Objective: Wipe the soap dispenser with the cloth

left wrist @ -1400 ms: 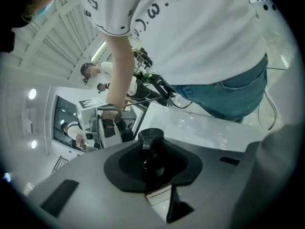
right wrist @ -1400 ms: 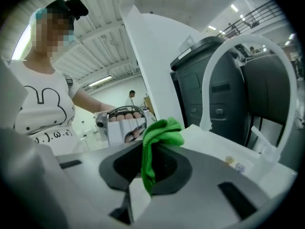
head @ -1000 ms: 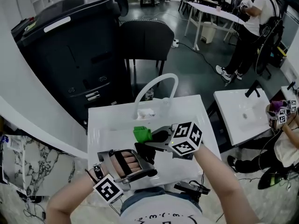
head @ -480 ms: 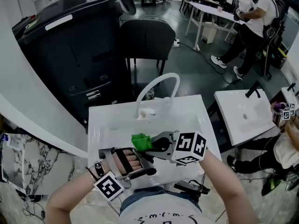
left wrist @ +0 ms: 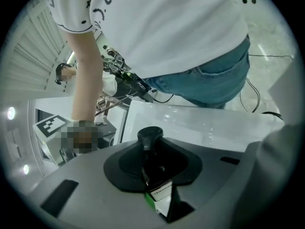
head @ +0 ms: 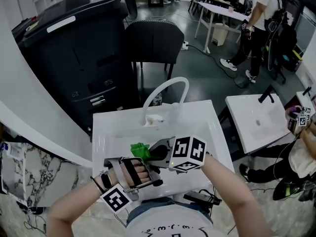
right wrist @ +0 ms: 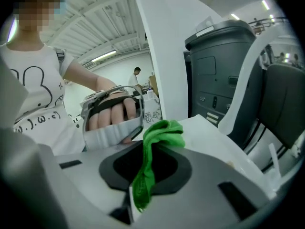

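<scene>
green cloth (right wrist: pixel 162 133), black soap dispenser (left wrist: pixel 150 139) half-hidden

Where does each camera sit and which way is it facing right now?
Head view: on the person's head, looking steeply down at the white sink; left gripper, right gripper and both forearms show.
Left gripper view: rides that gripper, facing back over the soap dispenser at the person's torso; right forearm shows.
Right gripper view: rides that gripper, facing over the cloth toward the left hand and torso.
Shared: head and right gripper views both show the cloth and left hand.
</scene>
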{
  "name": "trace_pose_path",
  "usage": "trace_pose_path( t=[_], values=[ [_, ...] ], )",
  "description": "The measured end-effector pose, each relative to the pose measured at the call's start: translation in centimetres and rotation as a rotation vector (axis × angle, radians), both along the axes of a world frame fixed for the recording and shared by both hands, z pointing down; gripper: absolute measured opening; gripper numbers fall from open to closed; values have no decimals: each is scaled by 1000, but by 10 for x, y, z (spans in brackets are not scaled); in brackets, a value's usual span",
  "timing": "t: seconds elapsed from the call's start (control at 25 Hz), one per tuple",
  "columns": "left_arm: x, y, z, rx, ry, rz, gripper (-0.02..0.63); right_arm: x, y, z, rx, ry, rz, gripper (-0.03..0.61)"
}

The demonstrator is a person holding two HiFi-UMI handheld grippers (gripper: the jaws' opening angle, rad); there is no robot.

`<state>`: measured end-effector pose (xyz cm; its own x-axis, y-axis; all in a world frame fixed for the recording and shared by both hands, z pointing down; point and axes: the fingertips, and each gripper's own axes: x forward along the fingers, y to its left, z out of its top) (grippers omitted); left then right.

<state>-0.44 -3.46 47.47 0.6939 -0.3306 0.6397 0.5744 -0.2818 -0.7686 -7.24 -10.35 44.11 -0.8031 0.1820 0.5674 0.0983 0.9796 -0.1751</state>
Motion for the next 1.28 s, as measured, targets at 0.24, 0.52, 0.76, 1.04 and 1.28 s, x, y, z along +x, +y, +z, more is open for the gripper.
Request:
trace_pose_path(
  t=[0.24, 0.52, 0.76, 1.04, 1.28],
  values=[
    [-1, 5, 1, -6, 5, -4, 100, -16, -28, 25, -32, 52, 82, 48],
    [-5, 2, 3, -32, 47, -85, 98, -16, -74, 43, 28, 12, 325, 48],
    [-10, -2, -16, -295, 260, -280, 98, 14, -110, 28, -60, -158, 574, 48],
    [-32, -37, -49, -612, 677, -586, 97, 52, -106, 50, -237, -286, 761, 48],
    [-56, -69, -68, -790, 942, -750, 95, 53, -86, 77, -301, -293, 844, 48]
  ],
)
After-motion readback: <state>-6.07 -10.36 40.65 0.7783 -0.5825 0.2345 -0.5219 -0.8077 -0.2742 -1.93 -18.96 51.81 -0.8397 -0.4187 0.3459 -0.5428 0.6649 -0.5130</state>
